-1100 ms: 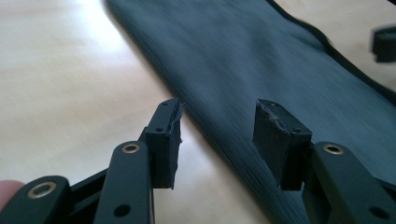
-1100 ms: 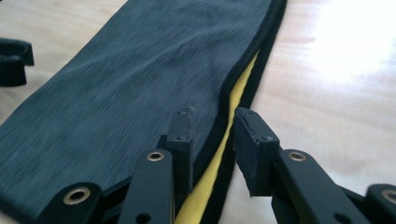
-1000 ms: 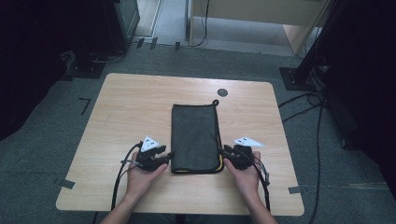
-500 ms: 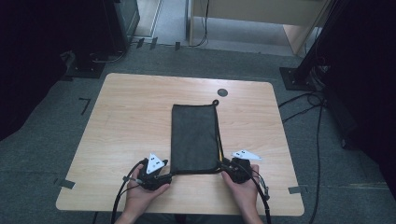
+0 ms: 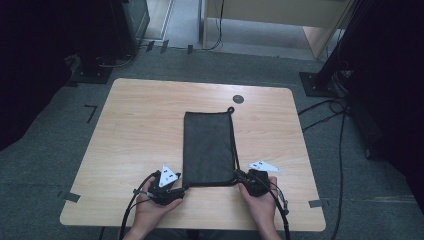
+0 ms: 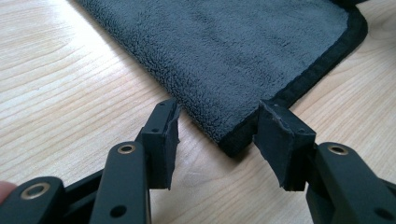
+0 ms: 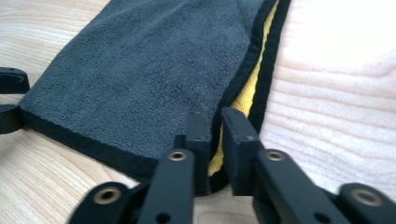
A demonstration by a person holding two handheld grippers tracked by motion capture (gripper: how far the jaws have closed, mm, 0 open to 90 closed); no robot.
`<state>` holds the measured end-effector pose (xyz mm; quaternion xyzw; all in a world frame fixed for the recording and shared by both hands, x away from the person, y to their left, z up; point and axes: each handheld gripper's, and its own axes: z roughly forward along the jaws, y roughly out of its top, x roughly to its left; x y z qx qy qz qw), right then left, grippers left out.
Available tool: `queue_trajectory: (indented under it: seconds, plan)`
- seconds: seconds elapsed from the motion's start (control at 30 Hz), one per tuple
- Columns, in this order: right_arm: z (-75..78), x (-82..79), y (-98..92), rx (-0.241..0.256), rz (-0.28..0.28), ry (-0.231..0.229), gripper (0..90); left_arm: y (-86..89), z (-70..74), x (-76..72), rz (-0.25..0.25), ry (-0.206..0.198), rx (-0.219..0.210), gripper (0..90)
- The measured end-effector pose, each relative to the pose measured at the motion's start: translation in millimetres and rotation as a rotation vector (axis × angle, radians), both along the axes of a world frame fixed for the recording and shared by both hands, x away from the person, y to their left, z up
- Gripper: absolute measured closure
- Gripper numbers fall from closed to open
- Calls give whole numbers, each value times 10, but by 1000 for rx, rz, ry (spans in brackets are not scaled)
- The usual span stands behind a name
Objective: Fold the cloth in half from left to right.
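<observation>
A: Where does the towel (image 5: 208, 149) sit right now?

B: Flat on the table (image 5: 140, 130), folded into a long dark strip running away from the person, its near end close to the front edge. A small loop sticks out at the far corner, near a round dark spot in the wood.

A: And the two grippers?

B: The left gripper (image 6: 218, 140) is wide open, its jaws straddling the near left corner of the towel (image 6: 243, 56); the black hem lies between them but nothing is pinched. The right gripper (image 7: 215, 140) is nearly closed on the near right corner, where the yellow underside (image 7: 243, 98) peeks out between the dark layers. A narrow gap shows between its jaws, with hem and yellow cloth in it, so I read it as gripping the towel (image 7: 135, 70), though lightly.

A: What could go wrong from here?

B: My worry is an uneven lift. If the right side rises while the left is unclamped, the strip would probably swing and skew across the wood instead of folding square.

A: Anything at the left corner itself?

B: The jaws sit low, almost on the table. Closing there could catch only the top layer, or push the corner away rather than pinch it, and the fold would open up.

A: And the right?

B: It holds close to the edge. A quick pull might let the hem slip out, or peel the layers apart.
</observation>
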<state>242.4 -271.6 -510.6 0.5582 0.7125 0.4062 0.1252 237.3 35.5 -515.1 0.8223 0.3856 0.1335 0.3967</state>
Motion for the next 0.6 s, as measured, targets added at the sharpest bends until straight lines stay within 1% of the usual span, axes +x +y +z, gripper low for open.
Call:
queue_trajectory:
  seconds: [0.03,0.1,0.13,0.2,0.23,0.3,0.33,0.53,0.6]
  plan:
    - [-11,5,-7,6,-2,2,751,1,-1,1,-1,0,-1,493]
    - [-36,18,-22,31,-5,24,714,0,-5,2,-2,3,-1,495]
    - [-49,23,-25,34,-6,32,716,2,-6,5,-3,2,0,496]
    - [-56,19,-9,23,0,31,764,0,-10,9,-3,7,-2,497]
    - [-49,16,5,15,10,29,801,1,-11,10,-3,7,-2,496]
    - [-37,8,30,1,11,18,880,4,-10,10,-3,8,-2,496]
    - [-29,7,32,1,9,16,887,5,-10,10,-1,9,-6,496]
    - [49,-18,-50,38,4,5,894,7,-11,13,-5,12,-8,494]
    - [64,-25,-68,34,-2,11,894,2,-11,7,-7,8,-5,494]
